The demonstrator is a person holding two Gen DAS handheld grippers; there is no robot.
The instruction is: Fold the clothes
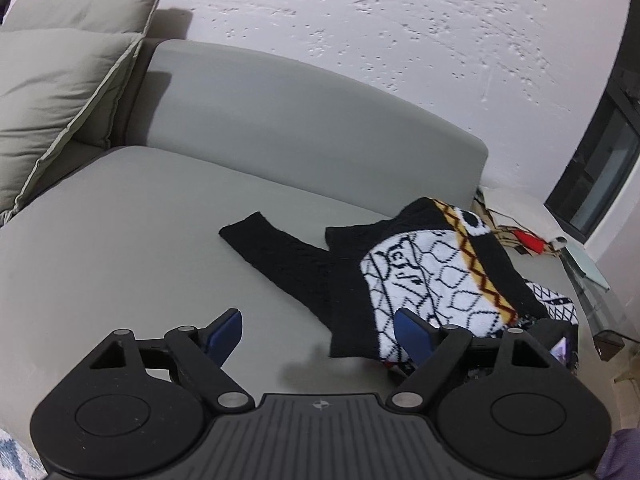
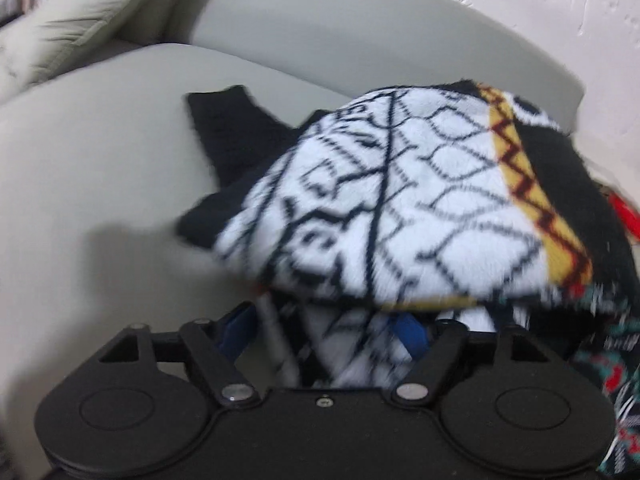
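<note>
A black-and-white patterned sweater [image 1: 436, 276] with a yellow zigzag band lies partly folded on the grey sofa seat [image 1: 120, 248], one black sleeve [image 1: 276, 252] stretched to the left. My left gripper [image 1: 318, 334] is open and empty just in front of the sweater's near edge. In the right wrist view the sweater [image 2: 400, 200] fills the middle, its folded flap lying over my right gripper [image 2: 324, 330]. Sweater cloth lies between the blue fingers [image 2: 412, 334], which stand apart. The fingertips are hidden under the flap.
Two grey cushions [image 1: 52, 92] lean at the sofa's left back. The sofa backrest [image 1: 300, 120] runs behind the sweater. Another patterned garment with red [image 1: 520, 236] lies at the right end, beside a glass side table [image 1: 588, 280]. A dark window [image 1: 604, 160] is at far right.
</note>
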